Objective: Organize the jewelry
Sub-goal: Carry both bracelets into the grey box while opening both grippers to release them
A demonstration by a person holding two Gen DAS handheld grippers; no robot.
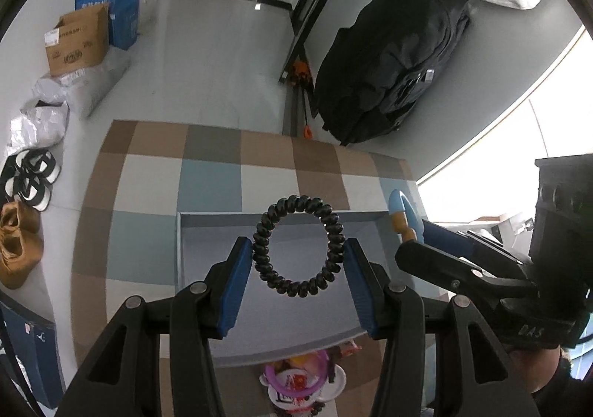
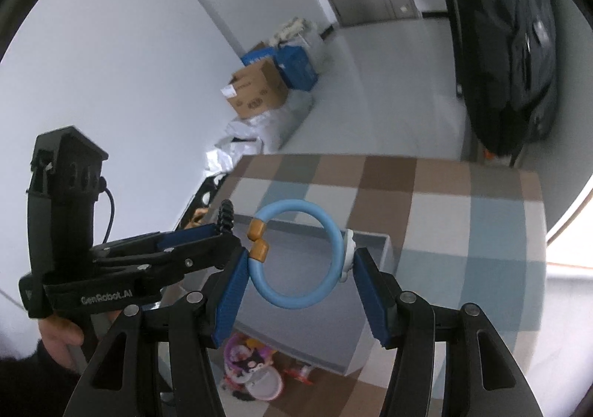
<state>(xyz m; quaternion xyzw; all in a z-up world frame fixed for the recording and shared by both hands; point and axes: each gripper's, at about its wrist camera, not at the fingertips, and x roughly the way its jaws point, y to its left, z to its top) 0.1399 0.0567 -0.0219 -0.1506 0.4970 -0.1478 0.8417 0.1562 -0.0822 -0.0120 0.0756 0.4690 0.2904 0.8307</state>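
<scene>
Item one: black coil band, held upright between the pads of the left tool, whose jaws stand about half apart and press on the band's two sides; it hangs over the grey box, clear of its floor. Item two: blue ring with tan end caps and a small white charm, clamped likewise in the right tool, jaws about half apart, above the box's right side. The box sits on the checkered tabletop; more trinkets, pink and white, lie just beside its near wall. Step in hand, by judgement: carrying both pieces to the box. The next move calls for lowering each inside the walls, apart from one another, then letting go.
</scene>
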